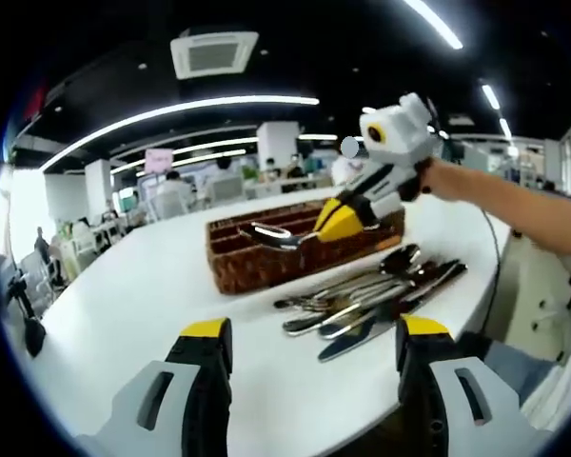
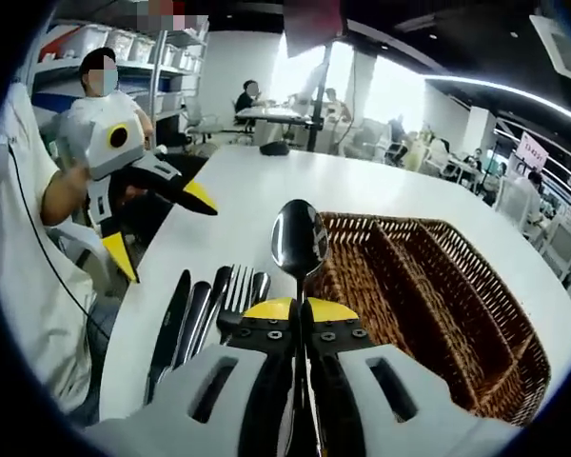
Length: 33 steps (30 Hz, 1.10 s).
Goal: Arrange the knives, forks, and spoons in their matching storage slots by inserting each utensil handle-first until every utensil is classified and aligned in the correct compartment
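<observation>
**Spoon held over the wicker cutlery tray**

I see a large white table running through both views, in an open office with people seated at desks behind it. On the table stands a brown wicker tray divided lengthwise into long compartments. Just beside the tray, on the bare tabletop, lies a loose pile of cutlery: knives, forks and spoons lying side by side and partly overlapping.

In the left gripper view, my right gripper hangs over the tray with its yellow-tipped jaws clamped on a spoon. The spoon lies roughly level, its bowl pointing away from the gripper above the compartments; I cannot tell whether it touches the wicker. In the right gripper view the spoon's bowl stands straight up between the closed jaws.

My left gripper hovers above the table's near edge, jaws spread wide apart and holding nothing, well apart from the pile.
</observation>
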Tool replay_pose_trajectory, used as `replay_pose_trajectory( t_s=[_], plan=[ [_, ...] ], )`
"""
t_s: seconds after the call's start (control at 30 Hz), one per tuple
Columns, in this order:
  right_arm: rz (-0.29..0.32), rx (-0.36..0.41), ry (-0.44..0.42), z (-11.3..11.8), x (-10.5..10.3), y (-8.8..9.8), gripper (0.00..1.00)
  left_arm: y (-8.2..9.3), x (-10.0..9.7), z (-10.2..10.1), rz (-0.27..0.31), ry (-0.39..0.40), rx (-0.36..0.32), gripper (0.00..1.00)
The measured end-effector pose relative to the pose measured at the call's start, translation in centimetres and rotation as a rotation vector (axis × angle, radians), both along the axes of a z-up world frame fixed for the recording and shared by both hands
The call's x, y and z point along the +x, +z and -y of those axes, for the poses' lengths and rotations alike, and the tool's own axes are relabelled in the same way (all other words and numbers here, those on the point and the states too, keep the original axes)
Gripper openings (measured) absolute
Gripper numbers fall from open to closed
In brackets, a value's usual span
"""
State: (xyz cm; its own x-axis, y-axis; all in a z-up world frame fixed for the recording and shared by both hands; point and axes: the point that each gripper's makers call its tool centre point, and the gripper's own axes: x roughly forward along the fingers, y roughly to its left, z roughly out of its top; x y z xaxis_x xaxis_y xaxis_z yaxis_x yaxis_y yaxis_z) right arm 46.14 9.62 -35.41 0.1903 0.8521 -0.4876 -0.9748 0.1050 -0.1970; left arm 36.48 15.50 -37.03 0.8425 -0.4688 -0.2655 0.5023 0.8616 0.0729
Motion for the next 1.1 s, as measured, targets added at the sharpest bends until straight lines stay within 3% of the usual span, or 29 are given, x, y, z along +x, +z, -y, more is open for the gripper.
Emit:
replay_pose_trajectory(
  t_s=[0.33, 1.1],
  plan=[
    [0.026, 0.005, -0.014, 0.6, 1.1, 1.9, 0.03, 0.3, 0.2, -0.2, -0.005, 0.025, -0.038, 0.80],
    [0.061, -0.034, -0.013, 0.6, 3.5, 3.4, 0.03, 0.0, 0.1, -0.2, -0.012, 0.030, -0.064, 0.78]
  ],
)
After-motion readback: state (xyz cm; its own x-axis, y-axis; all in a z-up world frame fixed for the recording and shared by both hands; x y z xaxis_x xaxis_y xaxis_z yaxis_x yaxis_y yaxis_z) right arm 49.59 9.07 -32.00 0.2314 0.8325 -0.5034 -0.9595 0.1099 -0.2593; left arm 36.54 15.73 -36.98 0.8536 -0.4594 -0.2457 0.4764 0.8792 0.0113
